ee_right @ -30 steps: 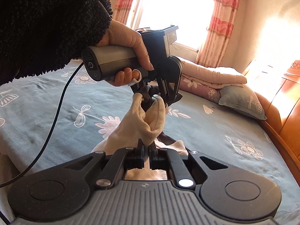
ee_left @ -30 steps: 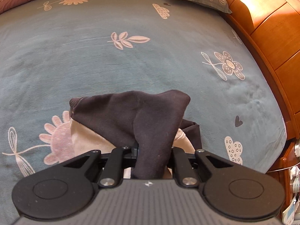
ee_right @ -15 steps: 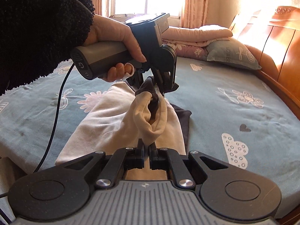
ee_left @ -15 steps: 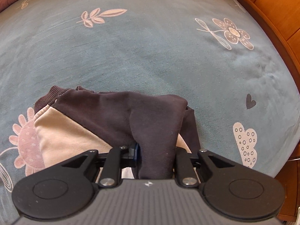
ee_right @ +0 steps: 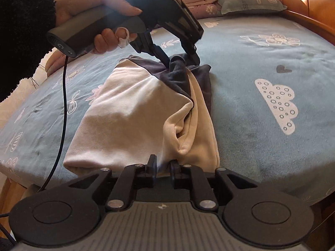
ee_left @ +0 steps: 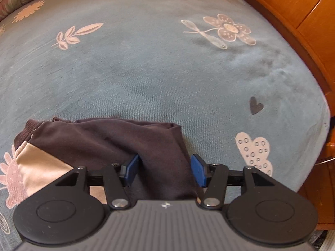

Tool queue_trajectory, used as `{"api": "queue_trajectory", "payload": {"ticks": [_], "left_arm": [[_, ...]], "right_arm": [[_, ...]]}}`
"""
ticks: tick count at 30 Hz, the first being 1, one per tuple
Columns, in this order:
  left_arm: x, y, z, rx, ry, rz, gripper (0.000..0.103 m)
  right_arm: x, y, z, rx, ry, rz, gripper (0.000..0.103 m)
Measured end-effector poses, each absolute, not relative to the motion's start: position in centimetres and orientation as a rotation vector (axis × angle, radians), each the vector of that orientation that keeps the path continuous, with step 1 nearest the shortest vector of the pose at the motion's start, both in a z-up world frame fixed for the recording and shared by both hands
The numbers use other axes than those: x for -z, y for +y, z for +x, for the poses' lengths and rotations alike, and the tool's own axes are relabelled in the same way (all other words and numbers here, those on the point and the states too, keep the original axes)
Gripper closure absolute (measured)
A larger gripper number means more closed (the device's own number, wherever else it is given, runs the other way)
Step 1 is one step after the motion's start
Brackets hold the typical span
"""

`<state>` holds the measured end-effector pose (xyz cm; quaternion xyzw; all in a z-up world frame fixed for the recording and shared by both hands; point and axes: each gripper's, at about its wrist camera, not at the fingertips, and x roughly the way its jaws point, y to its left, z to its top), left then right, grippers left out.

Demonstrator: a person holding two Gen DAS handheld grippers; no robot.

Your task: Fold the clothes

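A cream and dark brown sweatshirt point(ee_right: 129, 108) lies folded on the blue bedsheet, its dark upper part point(ee_left: 104, 138) towards the far end. My left gripper point(ee_left: 165, 163) stands open, blue pads point(ee_left: 132, 168) apart on either side of a dark fold that rests on the bed. In the right wrist view the left gripper point(ee_right: 181, 61) points down at that dark fold, held by a hand point(ee_right: 108, 39). My right gripper point(ee_right: 163, 164) is shut on the cream hem at the near end of the sweatshirt.
The blue sheet point(ee_left: 146, 73) with flower and cloud prints covers the bed. A wooden bed frame point(ee_left: 309, 21) runs along the right. A pillow point(ee_right: 247, 0) and folded quilt lie at the far end. A black cable point(ee_right: 65, 104) hangs from the left gripper's handle.
Both grippers came down and laid the sweatshirt flat on the bed. The left gripper let go of the dark fold and opened. The right gripper still pinches the cream hem.
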<state>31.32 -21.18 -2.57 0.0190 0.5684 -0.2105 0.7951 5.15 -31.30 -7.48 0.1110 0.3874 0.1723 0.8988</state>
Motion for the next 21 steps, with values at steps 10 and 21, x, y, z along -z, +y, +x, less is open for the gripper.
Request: {"api": "queue_trajectory", "payload": {"ticks": [10,21], "left_arm": [[-1.7,-13.3,26.4,0.547,1.046,0.035,0.035],[1.9,-7.6,19.0,0.474,0.992,0.046,0.032]], "right_arm": [[5.3,-35.5,5.2,-0.327,0.752,0.346,0.051],[6.1,-36.0,12.3,-0.414,0.764,0.452,0.053]]}}
